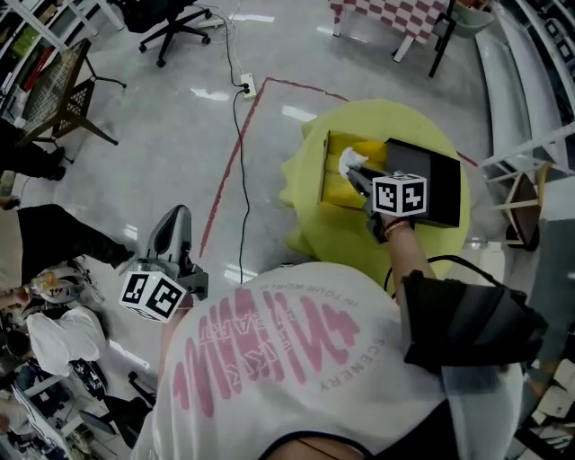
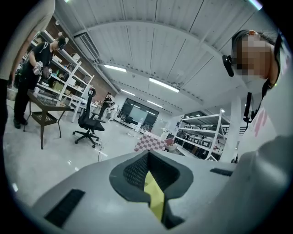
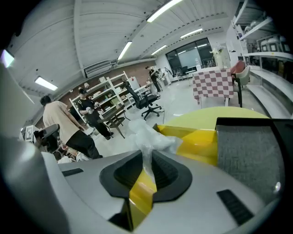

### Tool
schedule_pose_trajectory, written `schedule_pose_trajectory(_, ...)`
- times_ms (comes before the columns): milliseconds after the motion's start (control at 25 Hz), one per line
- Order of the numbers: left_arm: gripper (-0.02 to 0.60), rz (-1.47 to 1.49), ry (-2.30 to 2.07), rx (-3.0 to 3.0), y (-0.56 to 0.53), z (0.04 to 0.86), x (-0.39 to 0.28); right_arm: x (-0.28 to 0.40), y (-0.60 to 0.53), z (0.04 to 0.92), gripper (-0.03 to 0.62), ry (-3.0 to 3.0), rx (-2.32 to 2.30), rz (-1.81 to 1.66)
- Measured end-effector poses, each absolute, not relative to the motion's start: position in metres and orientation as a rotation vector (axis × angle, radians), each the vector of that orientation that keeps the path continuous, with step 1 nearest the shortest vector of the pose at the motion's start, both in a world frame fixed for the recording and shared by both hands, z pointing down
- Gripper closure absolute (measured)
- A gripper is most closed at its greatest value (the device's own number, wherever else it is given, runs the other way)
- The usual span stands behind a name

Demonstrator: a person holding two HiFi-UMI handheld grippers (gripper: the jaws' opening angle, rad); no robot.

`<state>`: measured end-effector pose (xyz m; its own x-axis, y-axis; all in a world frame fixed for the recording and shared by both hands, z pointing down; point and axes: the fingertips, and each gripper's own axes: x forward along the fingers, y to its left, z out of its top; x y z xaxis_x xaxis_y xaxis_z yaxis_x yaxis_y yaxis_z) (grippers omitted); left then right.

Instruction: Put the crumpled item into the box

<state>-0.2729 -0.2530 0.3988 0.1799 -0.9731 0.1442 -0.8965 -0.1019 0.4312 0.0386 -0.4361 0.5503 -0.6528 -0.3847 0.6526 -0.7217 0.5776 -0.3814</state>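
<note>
Your right tool (image 3: 147,160) is closing its two dark pads on the crumpled item (image 3: 149,137), pinching it by its lower part so that most of it is bulging out past the tips. Seen from the head view, the item is hanging at the front of the tool, over the far end of the box (image 1: 334,187). Whether it is touching the inside of the box cannot be told.

The item is showing as a thin, white, slightly see-through wad, creased into many folds and puffed up above the pads.

The box is lying open just under and ahead of the tool. Its inner walls are showing bright yellow, and its dark lid (image 1: 438,193), lined in grey, is lying flat alongside the opening, to the right. Nothing else is showing inside the box. The box is sitting on a round yellow tabletop (image 1: 431,126).

Your left tool (image 1: 176,217) is hanging well apart from all this, at your left side over the floor (image 1: 180,135). Its pads are meeting, with nothing between them.

Farther off, a red line (image 1: 229,171) is running across the floor, a black cable (image 1: 243,180) is lying beside it, and an office chair (image 1: 175,27) is standing beyond.
</note>
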Motion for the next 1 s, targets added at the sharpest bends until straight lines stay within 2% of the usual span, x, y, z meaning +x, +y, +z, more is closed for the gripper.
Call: schedule_pose_trajectory(1000,0.574,-0.238,-1.786,1.992,-0.246,0.412,-0.282,0.047,-0.447,0.593,0.536,-1.950,0.931,0.841)
